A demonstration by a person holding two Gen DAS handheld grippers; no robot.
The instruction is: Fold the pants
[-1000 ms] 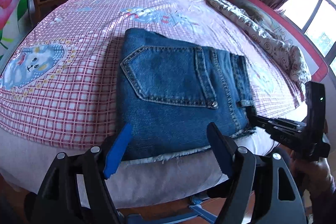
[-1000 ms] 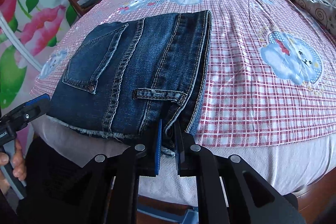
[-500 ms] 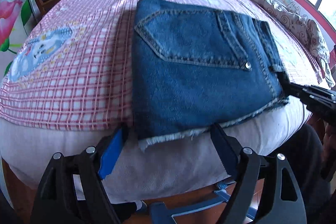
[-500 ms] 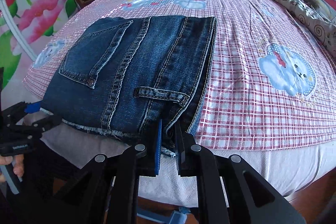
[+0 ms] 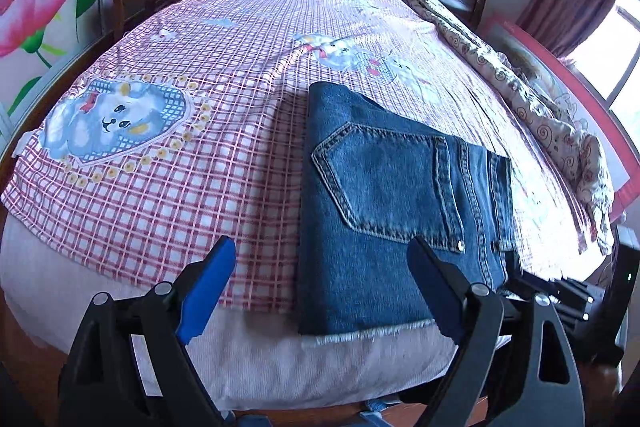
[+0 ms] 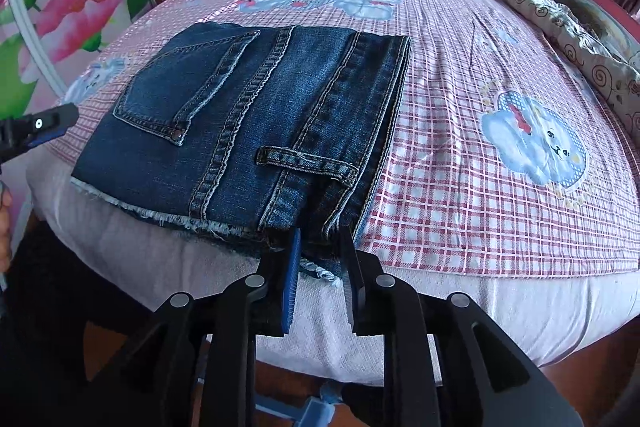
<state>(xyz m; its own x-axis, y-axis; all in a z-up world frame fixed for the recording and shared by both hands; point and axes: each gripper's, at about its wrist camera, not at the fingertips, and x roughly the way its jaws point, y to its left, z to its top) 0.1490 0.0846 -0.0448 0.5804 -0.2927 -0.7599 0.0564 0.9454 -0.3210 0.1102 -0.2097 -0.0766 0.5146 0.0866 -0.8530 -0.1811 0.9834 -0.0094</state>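
Bedroom scene: one pair of folded pants [image 6: 256, 131] at the near edge of the bed [image 6: 460, 187]
We judge the fold nearly complete; our left claw [image 5: 320, 291] hangs spread and empty, our right claw [image 6: 318, 247], slightly parted, straddles the hem corner; next, release and withdraw without disturbing the stack

daylight is streaming in from the window [image 5: 616, 39], blowing out its panes and glaring across the bed [image 5: 248, 39] beside it; fisheye curving is bending both frames' dark edges.
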